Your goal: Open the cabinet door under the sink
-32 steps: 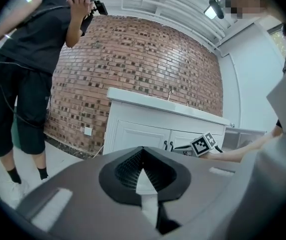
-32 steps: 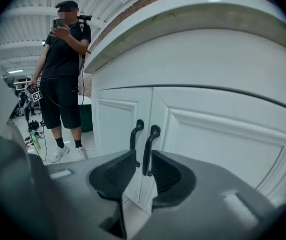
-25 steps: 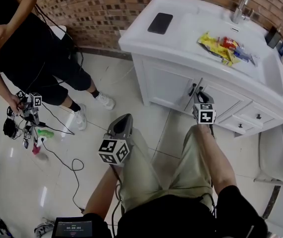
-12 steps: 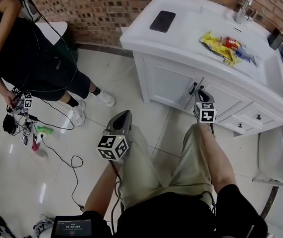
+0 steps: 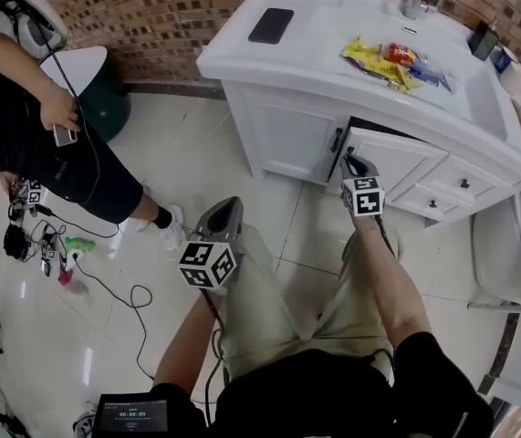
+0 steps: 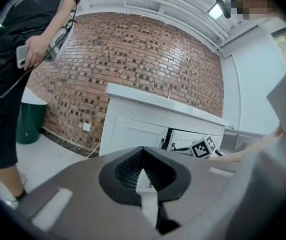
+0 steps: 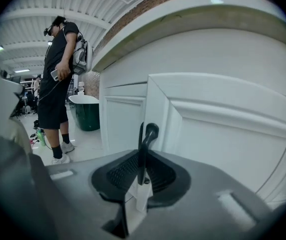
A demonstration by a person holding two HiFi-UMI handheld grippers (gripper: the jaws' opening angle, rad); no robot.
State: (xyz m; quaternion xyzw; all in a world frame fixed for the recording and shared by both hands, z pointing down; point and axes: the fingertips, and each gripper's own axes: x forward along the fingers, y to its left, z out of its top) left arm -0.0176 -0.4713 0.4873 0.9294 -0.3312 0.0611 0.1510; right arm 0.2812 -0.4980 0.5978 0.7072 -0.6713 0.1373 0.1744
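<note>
- White cabinet door (image 5: 399,158) under the white sink (image 5: 479,108) stands ajar, its free edge swung out toward us.
- Our right gripper (image 5: 350,166) has its fingers closed on the slim black bar handle (image 7: 144,140), which runs upright between them.
- We would pull along the door's arc, with the hinge side to the right of the fingers, and let the wrist turn so the handle cannot slip out.
- Our left gripper (image 5: 226,215) hangs well apart, fingers together on nothing.
</note>
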